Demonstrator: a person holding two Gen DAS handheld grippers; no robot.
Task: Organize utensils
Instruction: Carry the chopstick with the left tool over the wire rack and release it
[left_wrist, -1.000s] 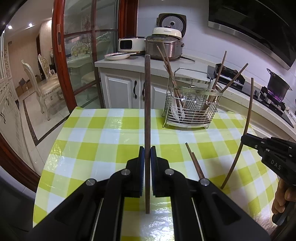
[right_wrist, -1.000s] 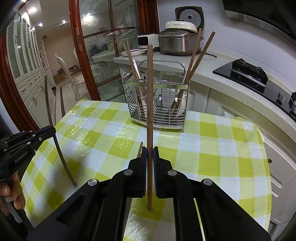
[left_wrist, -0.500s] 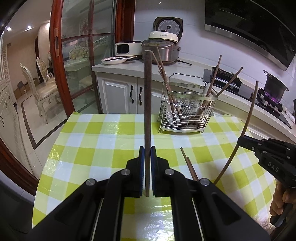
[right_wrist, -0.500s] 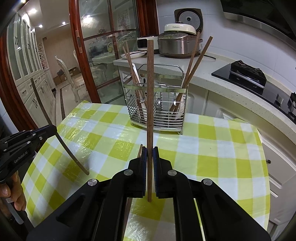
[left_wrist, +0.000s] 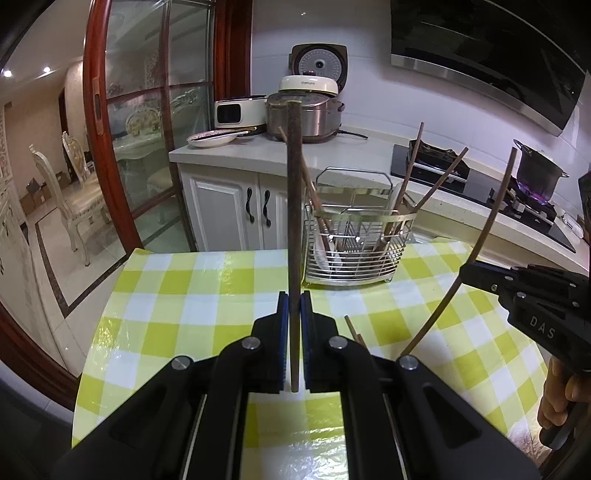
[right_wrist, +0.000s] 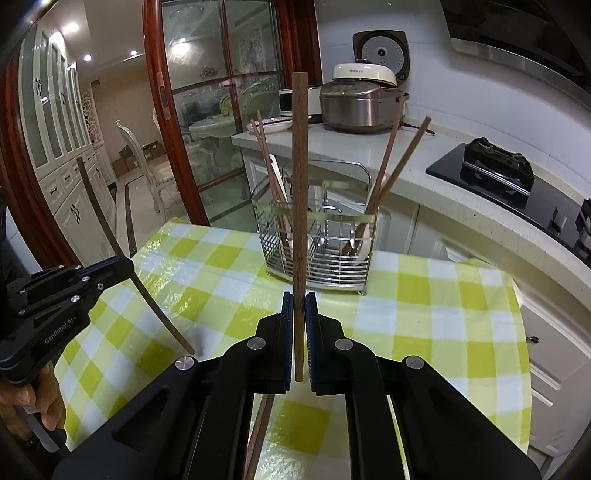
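My left gripper (left_wrist: 294, 301) is shut on a dark brown chopstick (left_wrist: 294, 206) that stands upright above the table. My right gripper (right_wrist: 299, 301) is shut on a lighter brown chopstick (right_wrist: 299, 177), also upright. Each gripper shows in the other's view: the right gripper (left_wrist: 466, 271) at the right edge with its chopstick (left_wrist: 484, 236), the left gripper (right_wrist: 123, 264) at the left with its chopstick (right_wrist: 110, 236). A wire utensil rack (left_wrist: 354, 240) holding several chopsticks stands at the table's far side, ahead of both grippers. Two more chopsticks (left_wrist: 352, 332) lie on the cloth.
The table wears a yellow and white checked cloth (left_wrist: 184, 295). Behind it runs a white counter (left_wrist: 240, 155) with rice cookers (left_wrist: 306, 110), a plate, and a stove with a pot over a lit flame (left_wrist: 535, 177). A glass door (left_wrist: 155, 129) is at left.
Both grippers have risen with their chopsticks; the chopstick tips now hang clear above the cloth. The rack sits lower and nearer the middle in both views.
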